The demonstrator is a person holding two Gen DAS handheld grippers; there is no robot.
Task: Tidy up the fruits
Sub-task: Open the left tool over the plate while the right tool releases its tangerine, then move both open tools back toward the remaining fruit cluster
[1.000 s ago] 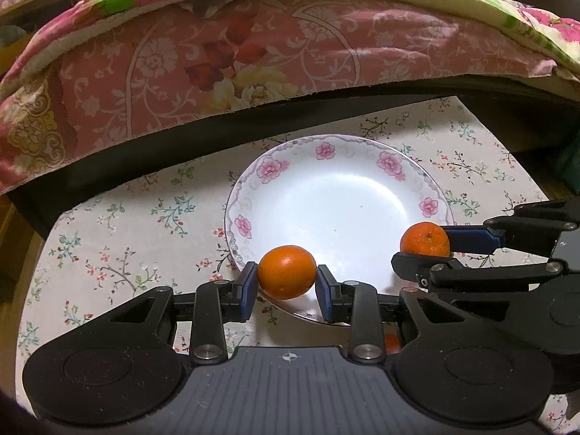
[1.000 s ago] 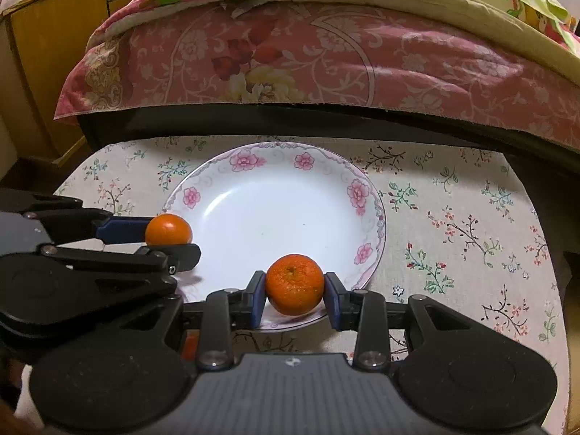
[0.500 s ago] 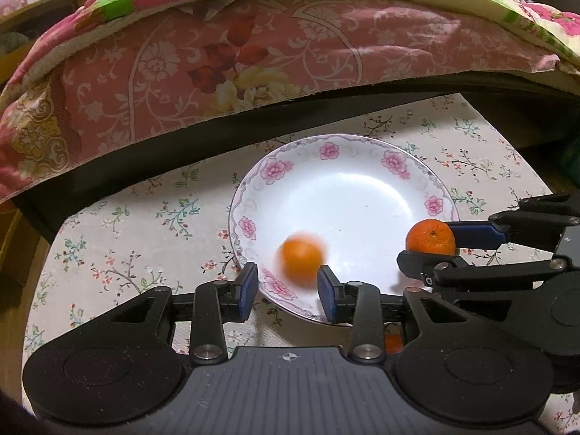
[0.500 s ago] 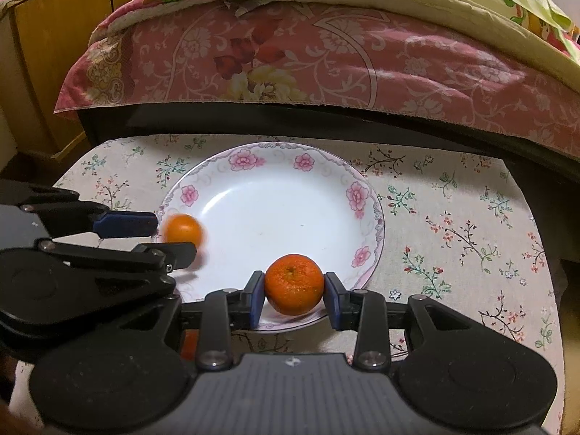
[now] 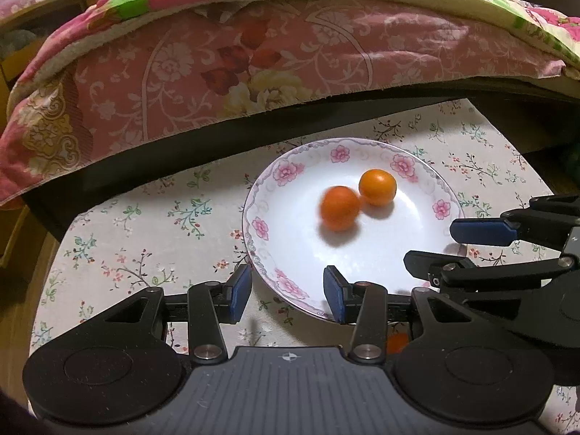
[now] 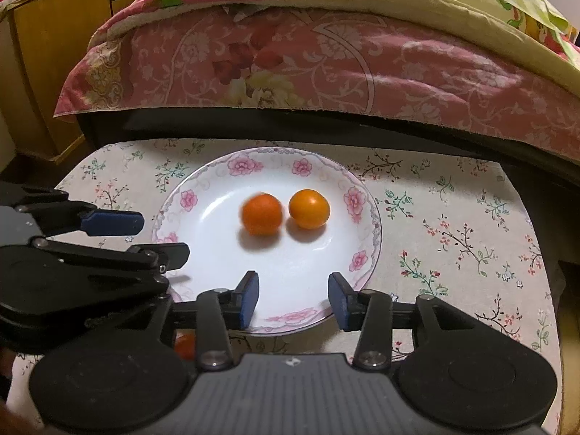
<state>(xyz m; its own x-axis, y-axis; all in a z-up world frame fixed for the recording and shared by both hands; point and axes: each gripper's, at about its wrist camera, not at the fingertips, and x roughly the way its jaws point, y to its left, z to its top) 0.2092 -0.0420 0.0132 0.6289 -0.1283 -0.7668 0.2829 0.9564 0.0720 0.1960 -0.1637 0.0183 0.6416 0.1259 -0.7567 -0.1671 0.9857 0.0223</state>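
Two small oranges lie side by side in the white flowered plate (image 5: 286, 172) (image 6: 203, 181). The left one (image 5: 339, 207) (image 6: 261, 214) is blurred from motion; the right one (image 5: 377, 186) (image 6: 309, 208) rests beside it. My left gripper (image 5: 287, 291) (image 6: 137, 235) is open and empty at the plate's near left rim. My right gripper (image 6: 293, 299) (image 5: 453, 244) is open and empty at the near right rim. A third orange (image 5: 397, 342) (image 6: 185, 346) shows partly, hidden below the grippers.
The plate sits on a flowered tablecloth (image 5: 145, 246) (image 6: 453, 246) on a small table. A bed with a pink flowered quilt (image 5: 253, 54) (image 6: 326, 58) rises just behind the table. A wooden cabinet (image 6: 47, 54) stands at the far left.
Both grippers have opened and let go of their oranges, which rolled to the plate's middle. Both grippers have drawn back from the plate.
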